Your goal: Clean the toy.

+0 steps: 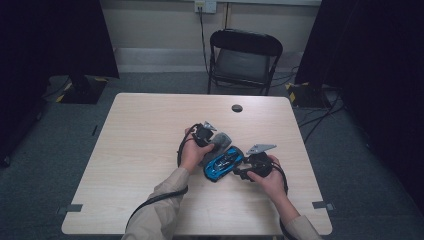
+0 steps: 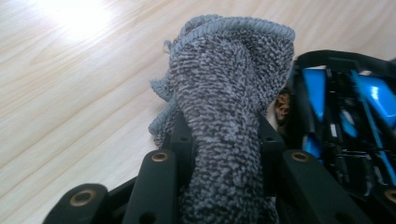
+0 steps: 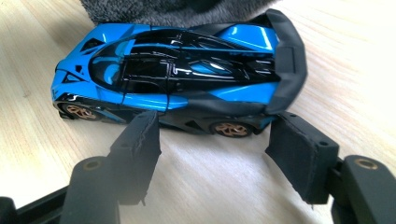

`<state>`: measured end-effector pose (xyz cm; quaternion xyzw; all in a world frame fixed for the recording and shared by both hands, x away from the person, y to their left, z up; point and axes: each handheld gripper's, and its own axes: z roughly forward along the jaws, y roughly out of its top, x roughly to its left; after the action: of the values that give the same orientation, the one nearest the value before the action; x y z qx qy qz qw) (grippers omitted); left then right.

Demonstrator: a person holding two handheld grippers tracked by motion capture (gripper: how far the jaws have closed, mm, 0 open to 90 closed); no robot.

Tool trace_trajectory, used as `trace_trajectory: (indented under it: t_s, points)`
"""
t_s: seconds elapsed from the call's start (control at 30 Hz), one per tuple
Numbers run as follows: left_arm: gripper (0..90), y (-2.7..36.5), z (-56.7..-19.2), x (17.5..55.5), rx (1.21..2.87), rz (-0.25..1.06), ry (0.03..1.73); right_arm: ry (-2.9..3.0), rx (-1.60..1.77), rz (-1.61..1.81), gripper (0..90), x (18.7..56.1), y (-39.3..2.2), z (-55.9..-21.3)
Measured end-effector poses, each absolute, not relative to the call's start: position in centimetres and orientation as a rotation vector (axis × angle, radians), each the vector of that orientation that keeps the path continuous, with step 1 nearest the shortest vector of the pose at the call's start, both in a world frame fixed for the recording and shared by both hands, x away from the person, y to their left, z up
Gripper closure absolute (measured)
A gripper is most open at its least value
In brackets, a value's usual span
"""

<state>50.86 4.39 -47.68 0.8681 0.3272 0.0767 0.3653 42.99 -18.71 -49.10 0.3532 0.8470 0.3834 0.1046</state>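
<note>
Left gripper (image 2: 219,154) clamps soft cloth (image 2: 224,93); right gripper (image 3: 215,154) open beside car (image 3: 177,79). Car rigid, glossy, slippery; grab flanks, spare wing.

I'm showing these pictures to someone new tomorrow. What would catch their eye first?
The bright blue and black toy car near the table's middle stands out. The left gripper is shut on a grey cloth right beside it, and the right gripper waits open at the car's side.
</note>
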Motion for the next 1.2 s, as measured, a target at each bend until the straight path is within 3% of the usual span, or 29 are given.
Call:
trace_trajectory:
  t_s: [0.17,0.4,0.6,0.9,1.2]
  points:
    - [68.7,4.5,-47.4,50.3,2.208,0.126,0.822,2.477,1.072,1.166,31.5,43.0,-18.4,-49.0]
    - [68.6,4.9,-47.4,49.6,2.216,0.154,0.83,2.451,1.089,1.154,31.7,42.8,-18.2,-48.3]
    - [68.6,4.8,-47.4,49.3,2.223,0.17,0.826,2.405,1.106,1.121,37.1,43.3,-18.7,-47.3]
    - [68.6,4.9,-47.4,49.1,2.24,0.189,0.807,2.388,1.103,1.107,55.1,44.4,-18.6,-47.1]
    - [68.9,6.2,-47.3,48.0,2.266,0.191,0.794,2.37,1.108,1.098,66.5,44.8,-17.7,-47.4]
